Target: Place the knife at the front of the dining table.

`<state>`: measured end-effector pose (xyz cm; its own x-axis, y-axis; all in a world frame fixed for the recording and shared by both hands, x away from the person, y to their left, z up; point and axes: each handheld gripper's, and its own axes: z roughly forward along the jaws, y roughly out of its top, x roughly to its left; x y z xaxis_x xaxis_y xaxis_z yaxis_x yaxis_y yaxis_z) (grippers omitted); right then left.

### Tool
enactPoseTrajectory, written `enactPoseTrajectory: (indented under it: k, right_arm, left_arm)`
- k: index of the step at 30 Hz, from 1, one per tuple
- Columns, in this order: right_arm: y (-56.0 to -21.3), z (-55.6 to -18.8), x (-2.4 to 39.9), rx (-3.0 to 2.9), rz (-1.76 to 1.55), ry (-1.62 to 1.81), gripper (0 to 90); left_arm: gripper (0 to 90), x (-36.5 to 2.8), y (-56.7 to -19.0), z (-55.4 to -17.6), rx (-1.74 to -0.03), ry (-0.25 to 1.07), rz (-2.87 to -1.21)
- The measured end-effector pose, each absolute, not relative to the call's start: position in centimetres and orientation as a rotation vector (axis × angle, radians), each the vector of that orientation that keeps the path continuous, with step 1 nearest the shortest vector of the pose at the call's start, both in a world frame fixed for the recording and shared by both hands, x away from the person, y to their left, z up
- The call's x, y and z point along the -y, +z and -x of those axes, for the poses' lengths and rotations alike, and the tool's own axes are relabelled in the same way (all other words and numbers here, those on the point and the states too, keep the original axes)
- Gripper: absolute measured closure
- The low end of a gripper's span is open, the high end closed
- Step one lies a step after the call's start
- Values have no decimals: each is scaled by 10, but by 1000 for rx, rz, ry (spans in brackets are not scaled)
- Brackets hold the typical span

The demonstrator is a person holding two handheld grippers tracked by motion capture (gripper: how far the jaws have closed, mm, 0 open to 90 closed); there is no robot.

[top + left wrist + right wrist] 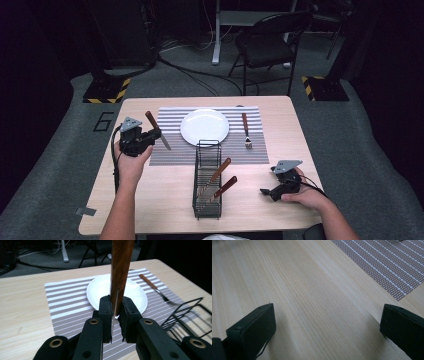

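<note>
From the high view, a person's left gripper (150, 135) holds a wooden-handled knife (157, 131) above the left edge of a striped placemat (252, 150) on the tabletop (165, 200); a white plate (204, 126) and a fork (246, 131) lie on the mat, and a wire rack (207, 200) holds two more utensils. In the left gripper view, the jaws are clamped on the knife (119, 275). In the right gripper view, the jaws stand wide apart, empty, over bare wood (312, 300).
</note>
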<state>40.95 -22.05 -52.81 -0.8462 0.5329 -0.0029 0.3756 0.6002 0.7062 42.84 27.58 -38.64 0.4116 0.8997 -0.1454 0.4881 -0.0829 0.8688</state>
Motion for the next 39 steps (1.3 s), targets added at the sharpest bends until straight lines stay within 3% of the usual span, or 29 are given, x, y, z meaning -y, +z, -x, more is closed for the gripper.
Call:
enactPoseTrajectory:
  k: [24, 39]
  right_arm:
    - [-528, -410, 221, -2616, -751, 1079, 0]
    - [-528, -410, 220, -2615, -752, 1079, 0]
  left_arm:
    - [803, -281, -423, -445, -1331, 556, -1811]
    - [803, -275, -430, -459, -1314, 576, -1811]
